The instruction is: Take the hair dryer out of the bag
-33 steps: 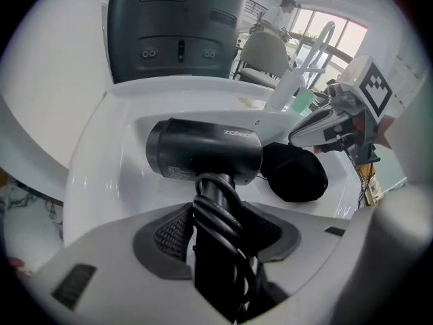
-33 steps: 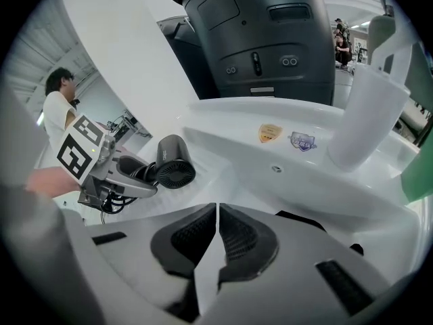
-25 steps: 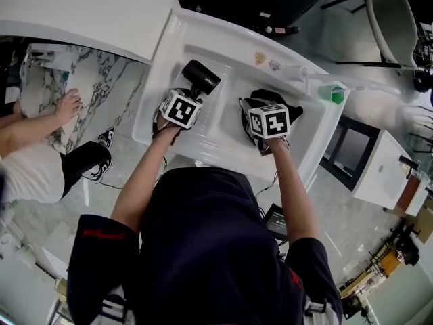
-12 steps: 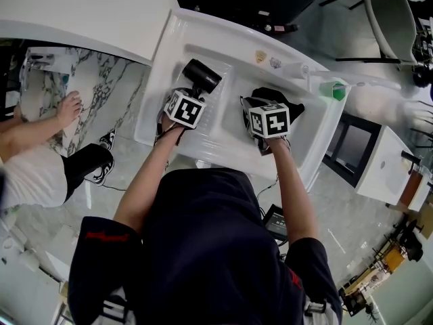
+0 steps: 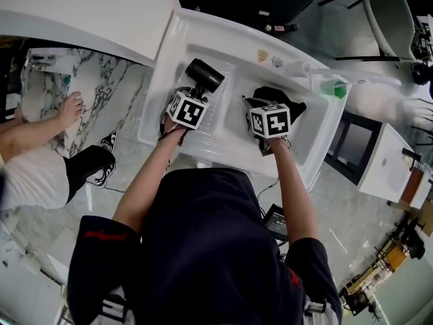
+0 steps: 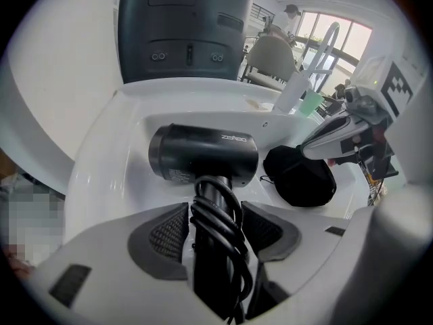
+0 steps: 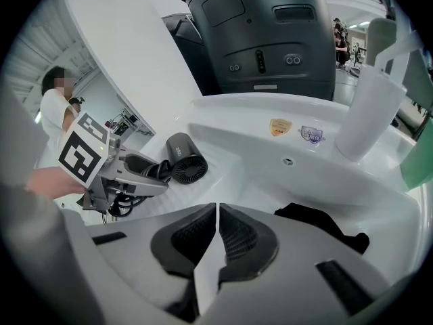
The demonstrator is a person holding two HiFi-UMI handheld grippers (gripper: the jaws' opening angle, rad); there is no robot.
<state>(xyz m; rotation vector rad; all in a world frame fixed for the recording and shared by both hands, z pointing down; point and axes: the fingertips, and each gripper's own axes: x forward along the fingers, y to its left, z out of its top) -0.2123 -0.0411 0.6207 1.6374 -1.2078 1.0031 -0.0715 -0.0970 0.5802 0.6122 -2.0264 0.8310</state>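
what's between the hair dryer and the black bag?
Nothing: only bare basin floor separates the hair dryer from the black bag, as the head view and the right gripper view both show.

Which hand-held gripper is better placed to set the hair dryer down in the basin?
Left, probably. The left hand-held gripper is clamped on the handle of the hair dryer, which is outside the black bag. The right hand-held gripper is shut on nothing, by the bag.
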